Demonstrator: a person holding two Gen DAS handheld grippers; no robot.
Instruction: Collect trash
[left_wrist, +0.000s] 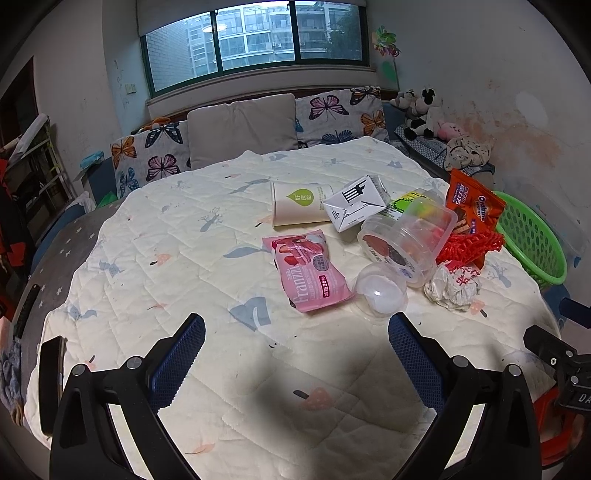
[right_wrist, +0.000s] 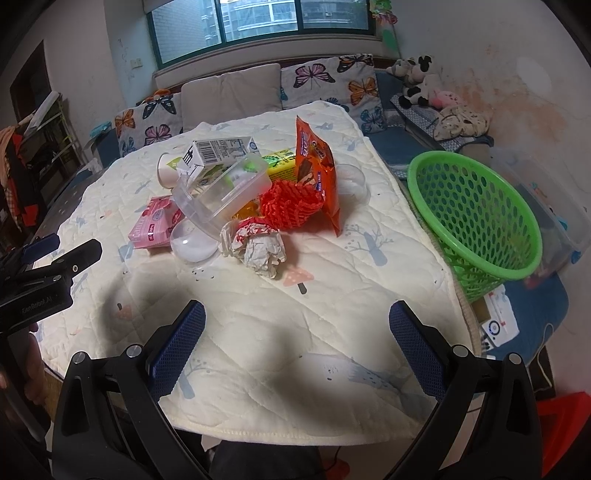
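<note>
I see the trash heaped on the quilted cloth (left_wrist: 207, 258): a glossy pink wrapper (left_wrist: 310, 273), a clear plastic tub (left_wrist: 402, 243) on its side, a crumpled paper ball (right_wrist: 255, 247), red foam netting (right_wrist: 290, 203) and an orange snack bag (right_wrist: 317, 173) standing upright. The perforated green basket (right_wrist: 476, 218) waits at the cloth's right edge, apart from the heap. My left gripper (left_wrist: 295, 354) and right gripper (right_wrist: 295, 343) hover low over the cloth, both jaws spread wide, holding nothing.

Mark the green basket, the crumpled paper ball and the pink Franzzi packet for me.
green basket (right_wrist: 436, 173), right wrist view, on its far rim.
crumpled paper ball (right_wrist: 258, 247), right wrist view, on its middle.
pink Franzzi packet (left_wrist: 308, 273), left wrist view, on its printed face.
</note>
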